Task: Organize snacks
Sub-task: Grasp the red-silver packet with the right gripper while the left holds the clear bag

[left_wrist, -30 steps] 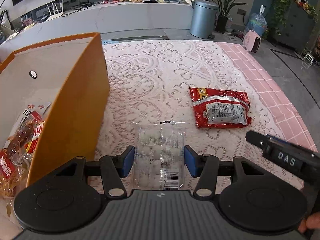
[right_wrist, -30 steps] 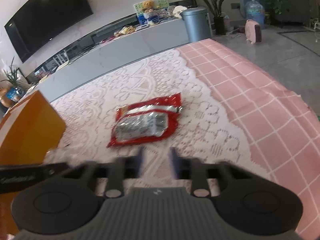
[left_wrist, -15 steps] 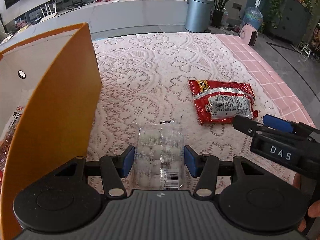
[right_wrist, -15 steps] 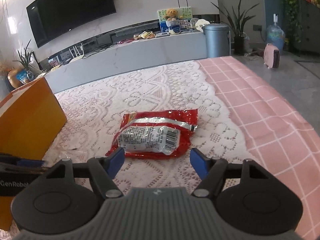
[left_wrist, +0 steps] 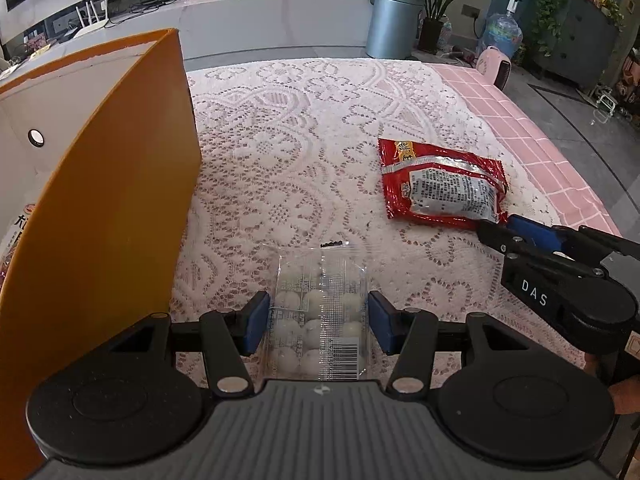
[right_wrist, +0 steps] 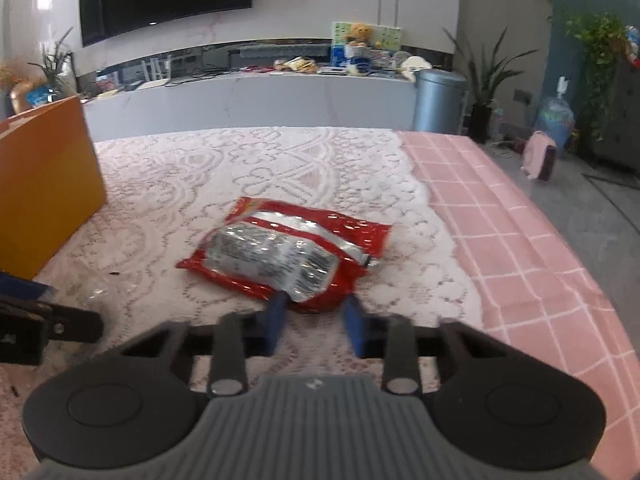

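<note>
— What was at the left?
— An orange box [left_wrist: 120, 184]; just right, the left gripper [left_wrist: 316, 322] clasped a clear packet of white balls [left_wrist: 320, 320].
— And right?
— The right gripper [right_wrist: 314, 322], jaws just closing, pinched the red snack bag's [right_wrist: 288, 252] near corner on the lace tablecloth [left_wrist: 300, 140].

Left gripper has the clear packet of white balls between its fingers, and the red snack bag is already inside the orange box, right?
Not quite. The red snack bag is not in the orange box; it lies on the lace tablecloth, with the right gripper at its near corner, as both wrist views show. The clear packet of white balls is between the left gripper fingers.
</note>
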Motion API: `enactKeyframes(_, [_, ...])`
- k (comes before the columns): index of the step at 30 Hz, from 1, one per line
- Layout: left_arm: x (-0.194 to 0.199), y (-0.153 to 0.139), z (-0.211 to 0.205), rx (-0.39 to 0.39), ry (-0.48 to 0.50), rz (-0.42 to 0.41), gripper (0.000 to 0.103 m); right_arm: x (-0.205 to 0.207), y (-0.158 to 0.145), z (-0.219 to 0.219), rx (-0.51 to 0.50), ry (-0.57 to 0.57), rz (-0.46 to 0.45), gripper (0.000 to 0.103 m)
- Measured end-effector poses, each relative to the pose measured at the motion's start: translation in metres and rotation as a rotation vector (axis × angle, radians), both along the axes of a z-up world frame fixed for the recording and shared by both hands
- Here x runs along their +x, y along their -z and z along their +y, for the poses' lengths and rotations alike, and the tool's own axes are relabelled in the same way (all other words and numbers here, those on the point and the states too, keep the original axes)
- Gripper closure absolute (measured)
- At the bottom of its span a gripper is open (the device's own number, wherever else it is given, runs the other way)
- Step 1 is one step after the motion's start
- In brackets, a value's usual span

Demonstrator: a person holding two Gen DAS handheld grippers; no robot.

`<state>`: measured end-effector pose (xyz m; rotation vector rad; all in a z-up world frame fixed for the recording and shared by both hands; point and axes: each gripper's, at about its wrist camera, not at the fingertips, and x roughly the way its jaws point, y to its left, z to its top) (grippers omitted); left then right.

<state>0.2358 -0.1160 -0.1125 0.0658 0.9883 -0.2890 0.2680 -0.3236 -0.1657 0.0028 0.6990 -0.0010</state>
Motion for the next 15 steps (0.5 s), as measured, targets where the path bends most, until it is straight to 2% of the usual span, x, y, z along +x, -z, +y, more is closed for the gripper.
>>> enactKeyframes(3, [0.0,0.0,0.001,-0.007,-0.004,0.002,0.043,-0.002,-0.002,-0.001,0.0,-0.001,-0.006,0.085])
enactKeyframes(11, [-0.009,-0.007,0.006,-0.014,-0.004,-0.001,0.043,-0.022,-0.017,0.019,-0.078,-0.051,0.008,0.09])
enactKeyframes(15, [-0.023,-0.014,0.012,-0.032,0.0,0.006,0.043,-0.037,-0.033,0.019,-0.046,-0.018,0.041,0.093])
